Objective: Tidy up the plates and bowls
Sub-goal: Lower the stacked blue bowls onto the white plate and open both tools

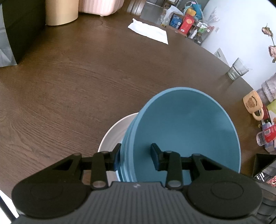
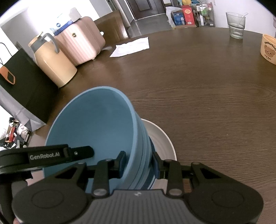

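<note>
Over white plate (image 1: 114, 136): both tools straddle blue bowl (image 1: 186, 131) rim (stacked).

- We took this for a home, a dining area by the look of it.
- We saw a dark wooden dining table (image 2: 198, 86) carrying everyday things: a bear-print mug (image 1: 253, 103), a drinking glass (image 2: 236, 24), a white cloth (image 2: 132, 46).
- We noted a beige lidded jug (image 2: 55, 63) and a pink ribbed case (image 2: 81, 46) on the table's far side, beside a black paper bag (image 2: 25, 82).
- We spotted a wire rack (image 2: 205, 13) of bottles and red and blue boxes (image 2: 182, 14) on the floor by a wall, with a dark interior door (image 2: 144, 6) behind.
</note>
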{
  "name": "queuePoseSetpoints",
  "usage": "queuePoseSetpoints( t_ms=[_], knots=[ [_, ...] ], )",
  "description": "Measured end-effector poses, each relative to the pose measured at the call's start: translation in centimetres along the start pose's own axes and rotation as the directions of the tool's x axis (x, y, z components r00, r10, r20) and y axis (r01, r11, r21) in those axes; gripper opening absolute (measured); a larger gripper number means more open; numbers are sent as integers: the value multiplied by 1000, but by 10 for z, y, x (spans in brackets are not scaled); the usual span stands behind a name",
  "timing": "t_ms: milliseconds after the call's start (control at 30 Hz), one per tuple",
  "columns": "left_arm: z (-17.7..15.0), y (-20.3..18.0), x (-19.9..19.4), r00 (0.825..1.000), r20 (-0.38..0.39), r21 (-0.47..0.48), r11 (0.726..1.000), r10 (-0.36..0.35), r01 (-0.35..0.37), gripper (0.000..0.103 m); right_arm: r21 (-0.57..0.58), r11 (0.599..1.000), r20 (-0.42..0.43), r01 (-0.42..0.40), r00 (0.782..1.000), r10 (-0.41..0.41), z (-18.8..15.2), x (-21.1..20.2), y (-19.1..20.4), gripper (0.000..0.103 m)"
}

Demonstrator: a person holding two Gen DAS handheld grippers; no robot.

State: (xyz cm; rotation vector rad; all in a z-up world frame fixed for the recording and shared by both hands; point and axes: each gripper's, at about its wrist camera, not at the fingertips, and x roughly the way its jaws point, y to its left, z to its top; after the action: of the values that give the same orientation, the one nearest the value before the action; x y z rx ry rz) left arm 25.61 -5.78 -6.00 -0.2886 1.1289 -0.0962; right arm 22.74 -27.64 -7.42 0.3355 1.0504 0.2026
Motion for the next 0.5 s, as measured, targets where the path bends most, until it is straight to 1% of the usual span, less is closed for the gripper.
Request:
queuePoseSetpoints(
  t_ms=[333, 500],
  knots=[
    [-1, 2, 4, 1000, 1, 4, 1000, -2, 2, 36, -18, 1000, 7, 9, 1000, -9, -2, 3, 3, 32],
    [-2, 3, 5, 1000, -2, 7, 1000, -20, 20, 43, -15, 1000, 0, -1, 1000, 1, -1, 3, 1, 32]
  ],
)
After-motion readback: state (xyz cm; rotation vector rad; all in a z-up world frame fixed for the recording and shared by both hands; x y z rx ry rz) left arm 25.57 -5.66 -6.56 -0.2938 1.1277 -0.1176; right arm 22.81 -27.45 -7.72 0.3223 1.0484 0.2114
